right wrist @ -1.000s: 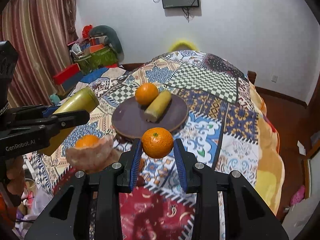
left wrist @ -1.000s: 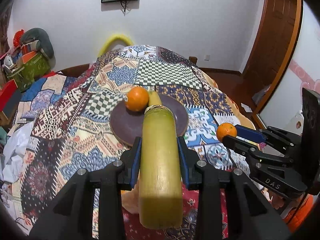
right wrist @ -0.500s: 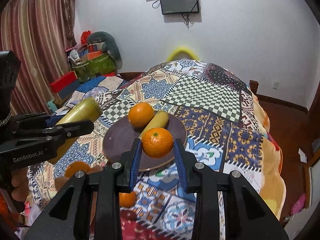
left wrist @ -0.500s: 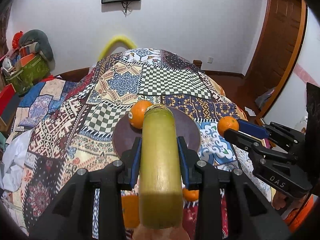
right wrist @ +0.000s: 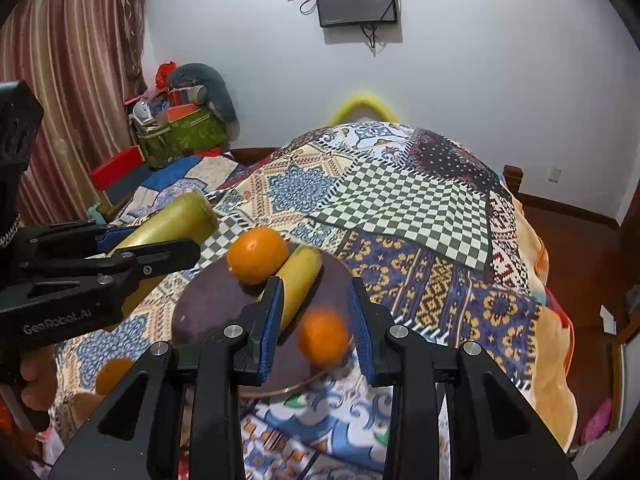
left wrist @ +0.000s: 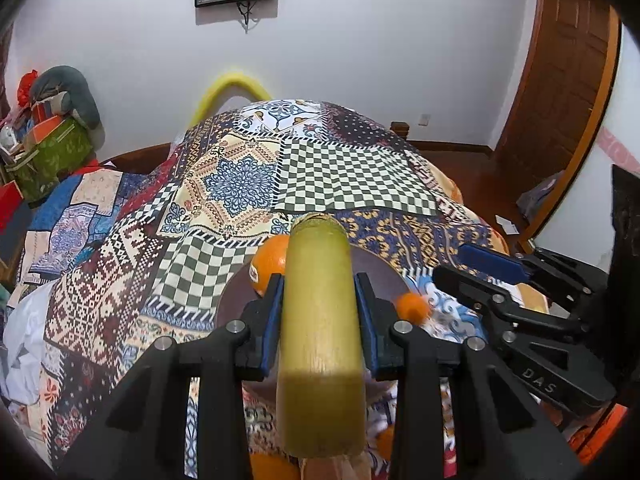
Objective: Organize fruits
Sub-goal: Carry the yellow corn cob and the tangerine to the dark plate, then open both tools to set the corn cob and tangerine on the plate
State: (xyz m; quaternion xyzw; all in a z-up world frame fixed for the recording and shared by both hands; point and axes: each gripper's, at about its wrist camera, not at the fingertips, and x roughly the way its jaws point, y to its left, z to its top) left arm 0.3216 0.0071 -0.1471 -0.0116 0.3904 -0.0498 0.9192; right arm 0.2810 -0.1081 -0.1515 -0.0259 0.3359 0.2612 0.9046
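Patchwork quilt (right wrist: pixel 400 200) holds plate (right wrist: pixel 208 312); left gripper (left wrist: pixel 320 308) pinches banana (left wrist: pixel 320 340), right gripper (right wrist: pixel 316 320) spread around blurred orange (right wrist: pixel 322 338)

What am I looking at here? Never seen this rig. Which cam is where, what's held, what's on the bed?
No robot arm here: a person holds a two-finger gripper in each hand, with a fisheye camera on each looking along its fingers.

Left wrist view: the left gripper is shut on a yellow-green banana. The black tool at its right edge is the other gripper.

Right wrist view: the right gripper stands open, and a blurred orange sits between its fingers, apparently just let go over the dark round plate. A second orange and a second banana already lie on the plate, touching.

The plate rests on a patchwork quilt covering a bed. Another orange shows lower left.
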